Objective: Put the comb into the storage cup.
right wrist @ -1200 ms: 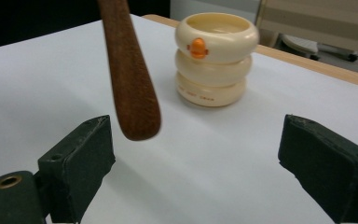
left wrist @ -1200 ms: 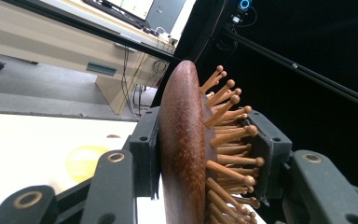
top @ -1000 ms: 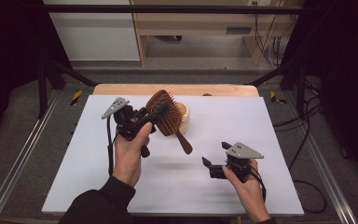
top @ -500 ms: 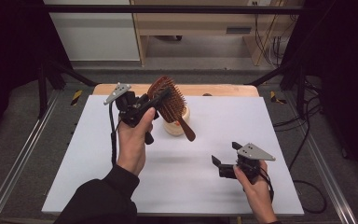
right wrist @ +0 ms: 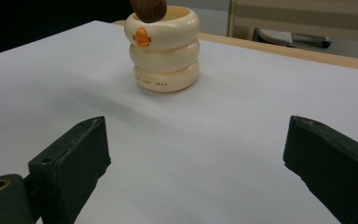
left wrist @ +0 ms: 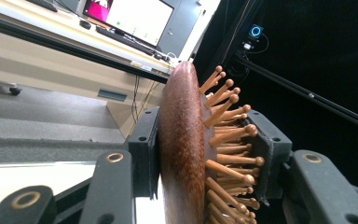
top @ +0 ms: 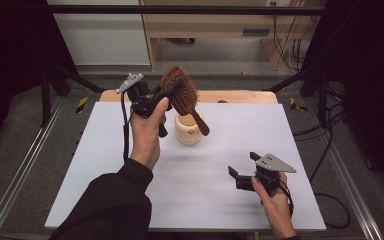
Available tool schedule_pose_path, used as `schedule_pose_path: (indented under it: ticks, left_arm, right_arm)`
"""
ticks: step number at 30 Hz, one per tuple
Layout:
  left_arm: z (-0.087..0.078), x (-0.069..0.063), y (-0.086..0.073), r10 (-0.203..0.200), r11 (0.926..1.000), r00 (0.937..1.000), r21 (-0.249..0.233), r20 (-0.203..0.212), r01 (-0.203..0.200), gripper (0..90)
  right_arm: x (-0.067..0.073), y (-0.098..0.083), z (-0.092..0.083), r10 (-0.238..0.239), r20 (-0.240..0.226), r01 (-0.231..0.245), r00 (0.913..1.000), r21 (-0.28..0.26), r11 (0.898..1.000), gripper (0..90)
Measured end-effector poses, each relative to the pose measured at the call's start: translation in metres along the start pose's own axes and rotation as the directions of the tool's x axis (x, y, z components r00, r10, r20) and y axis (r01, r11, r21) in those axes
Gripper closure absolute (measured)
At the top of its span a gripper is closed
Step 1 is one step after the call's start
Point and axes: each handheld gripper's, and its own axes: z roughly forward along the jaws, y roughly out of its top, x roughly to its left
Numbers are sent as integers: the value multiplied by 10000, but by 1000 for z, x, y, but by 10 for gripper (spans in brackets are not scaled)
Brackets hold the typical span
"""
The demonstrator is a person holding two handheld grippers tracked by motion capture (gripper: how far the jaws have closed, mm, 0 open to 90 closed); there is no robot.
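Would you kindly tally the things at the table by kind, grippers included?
Hairbrush: 1
Duck cup: 1
Grippers: 2, left gripper and right gripper
Total: 4

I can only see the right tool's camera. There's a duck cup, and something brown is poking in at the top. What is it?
Observer: It's the handle tip of a wooden hairbrush. The left tool holds it by the head, up in the air.
Operator: Is the brush straight up?
Observer: No. In the high view it's tilted, with the handle slanting down toward the duck cup.
Operator: Is the tool squishing the pokey bits?
Observer: Yes. The left tool's view shows one pad on the smooth back and the other against the wooden pins.
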Motion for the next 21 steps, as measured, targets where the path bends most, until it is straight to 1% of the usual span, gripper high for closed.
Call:
schedule_pose_path:
  ticks: [6, 11, 16, 20, 21]
  left_arm:
    - [10, 3, 1, -58, 9999, 10000, -118, 1, 58, 520]
    - [15, 5, 1, 87, 9999, 9999, -126, -98, -88, 520]
    - [18, 6, 4, 112, 9994, 9998, -327, -133, -116, 520]
    - [19, 7, 7, 282, 9984, 9994, -476, -207, -292, 519]
    - [19, 7, 7, 268, 9983, 9994, -509, -224, -279, 519]
  right_arm:
    - [-1, -1, 1, 94, -53, -94, 9999, 10, 10000, 70]
    - [-2, 0, -1, 114, -108, -115, 9999, -46, 9999, 70]
    - [-4, 0, -2, 225, -99, -226, 9997, -65, 9997, 70]
    - [-5, 0, -2, 242, -89, -242, 9997, -75, 9997, 59]
    - [-5, 0, -2, 264, -73, -265, 9996, -90, 9996, 59]
